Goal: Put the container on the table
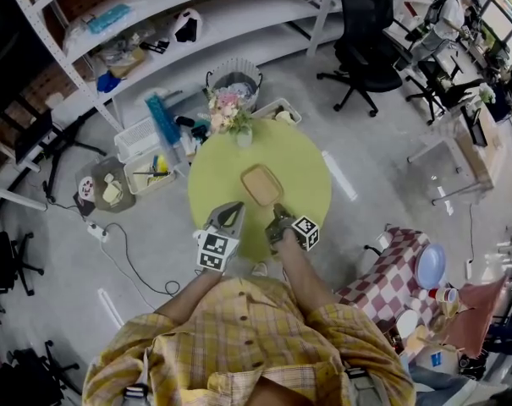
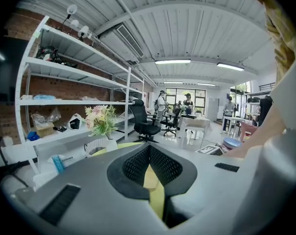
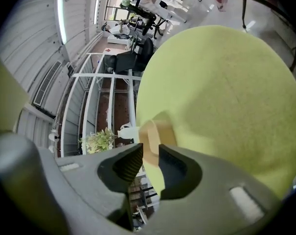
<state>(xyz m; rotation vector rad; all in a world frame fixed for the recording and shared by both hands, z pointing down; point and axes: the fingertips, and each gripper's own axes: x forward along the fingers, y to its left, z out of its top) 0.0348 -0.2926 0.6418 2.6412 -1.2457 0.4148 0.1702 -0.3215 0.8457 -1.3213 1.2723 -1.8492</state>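
Note:
A shallow tan container (image 1: 261,184) rests upright on the round yellow-green table (image 1: 302,163), near its middle. My left gripper (image 1: 228,216) hovers at the table's near edge, left of the container, with its jaws shut and nothing between them (image 2: 149,151). My right gripper (image 1: 278,217) sits just short of the container's near rim. In the right gripper view its jaws (image 3: 150,156) stand a narrow gap apart, open and holding nothing, and the container (image 3: 156,130) shows beyond them on the table (image 3: 221,97).
A vase of flowers (image 1: 228,111) stands at the table's far edge. Bins and boxes (image 1: 145,146) sit on the floor to the left, a wire basket (image 1: 234,81) behind. A checkered-cloth table (image 1: 391,269) is at the right, an office chair (image 1: 366,49) farther back.

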